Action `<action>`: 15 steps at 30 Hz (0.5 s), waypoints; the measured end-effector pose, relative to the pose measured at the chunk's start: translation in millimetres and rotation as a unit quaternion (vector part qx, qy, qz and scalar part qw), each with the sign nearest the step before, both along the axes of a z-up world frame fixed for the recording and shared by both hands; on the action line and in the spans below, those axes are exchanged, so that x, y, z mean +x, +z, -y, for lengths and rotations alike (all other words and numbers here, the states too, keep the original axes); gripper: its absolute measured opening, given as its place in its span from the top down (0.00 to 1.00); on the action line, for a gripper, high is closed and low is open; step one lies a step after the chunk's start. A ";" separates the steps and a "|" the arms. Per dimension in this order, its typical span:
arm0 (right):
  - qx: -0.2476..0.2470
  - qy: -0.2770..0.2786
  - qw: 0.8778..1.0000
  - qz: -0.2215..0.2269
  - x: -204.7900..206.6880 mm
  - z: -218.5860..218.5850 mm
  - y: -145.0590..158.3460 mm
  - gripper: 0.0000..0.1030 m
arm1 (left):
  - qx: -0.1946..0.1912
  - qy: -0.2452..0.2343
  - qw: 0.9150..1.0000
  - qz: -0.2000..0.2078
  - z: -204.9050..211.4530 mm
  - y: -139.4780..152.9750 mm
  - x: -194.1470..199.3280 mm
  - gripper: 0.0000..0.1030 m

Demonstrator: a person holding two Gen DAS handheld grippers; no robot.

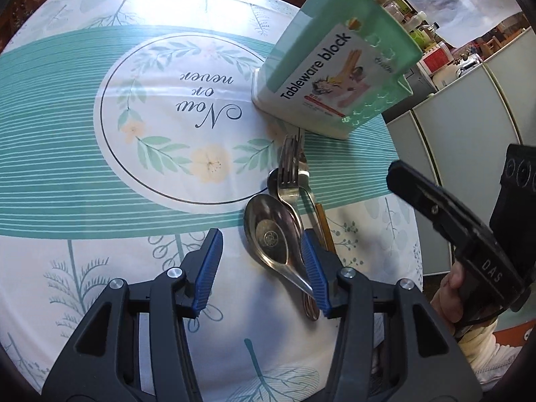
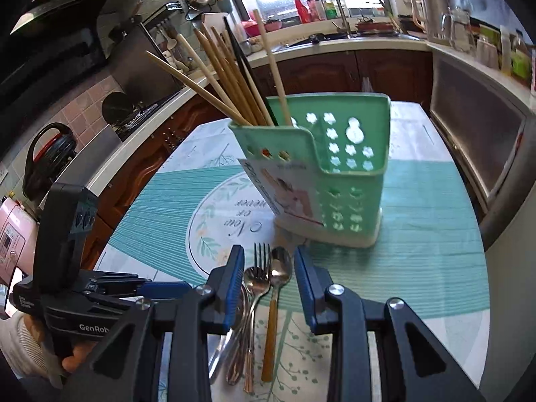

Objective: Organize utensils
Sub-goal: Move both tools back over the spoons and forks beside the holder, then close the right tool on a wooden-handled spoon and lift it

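1. Right now my right gripper [image 2: 269,283] is spread apart over the utensils [image 2: 258,301] piled on the table [image 2: 418,268]; they run lengthwise along its fingers, towards the holder [image 2: 335,184].
2. My left gripper [image 1: 261,268], also apart and empty, sits left of the pile, its right pad beside the ladle [image 1: 271,234].
3. Only the right view shows chopsticks [image 2: 227,77] already in the holder.

Right gripper [image 2: 269,276] open over fork [image 2: 260,263] and spoon [image 2: 280,266]
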State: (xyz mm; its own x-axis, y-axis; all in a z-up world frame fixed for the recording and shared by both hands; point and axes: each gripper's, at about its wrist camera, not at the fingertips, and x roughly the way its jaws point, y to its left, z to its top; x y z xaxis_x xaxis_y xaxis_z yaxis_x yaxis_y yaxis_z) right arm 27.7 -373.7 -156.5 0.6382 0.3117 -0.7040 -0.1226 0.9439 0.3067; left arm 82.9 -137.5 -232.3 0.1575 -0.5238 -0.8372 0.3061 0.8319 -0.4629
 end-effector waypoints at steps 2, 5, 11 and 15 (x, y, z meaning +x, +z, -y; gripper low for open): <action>0.008 -0.001 1.000 -0.011 -1.0 2.5 -7.7 0.70 | -0.004 0.001 1.000 -0.001 2.5 -5.6 3.9 0.56; 0.017 -0.001 1.000 -0.023 -3.1 5.6 -18.4 0.70 | -0.011 -0.007 1.000 -0.004 7.4 -11.2 8.9 0.56; 0.027 0.001 0.999 -0.037 -3.5 11.1 -31.5 0.70 | -0.014 -0.029 0.999 -0.002 19.0 -15.5 16.2 0.56; 0.033 0.003 0.998 -0.045 -2.4 12.7 -36.1 0.70 | -0.016 -0.039 0.999 -0.001 23.6 -13.8 18.9 0.57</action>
State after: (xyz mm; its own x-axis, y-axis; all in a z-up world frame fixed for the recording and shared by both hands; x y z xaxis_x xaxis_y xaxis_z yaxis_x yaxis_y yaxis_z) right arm 25.3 -386.4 -192.5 0.5717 0.3630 -0.7358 -0.0972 0.9204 0.3786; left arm 101.8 -161.0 -246.1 0.1138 -0.5603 -0.8204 0.3688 0.7906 -0.4888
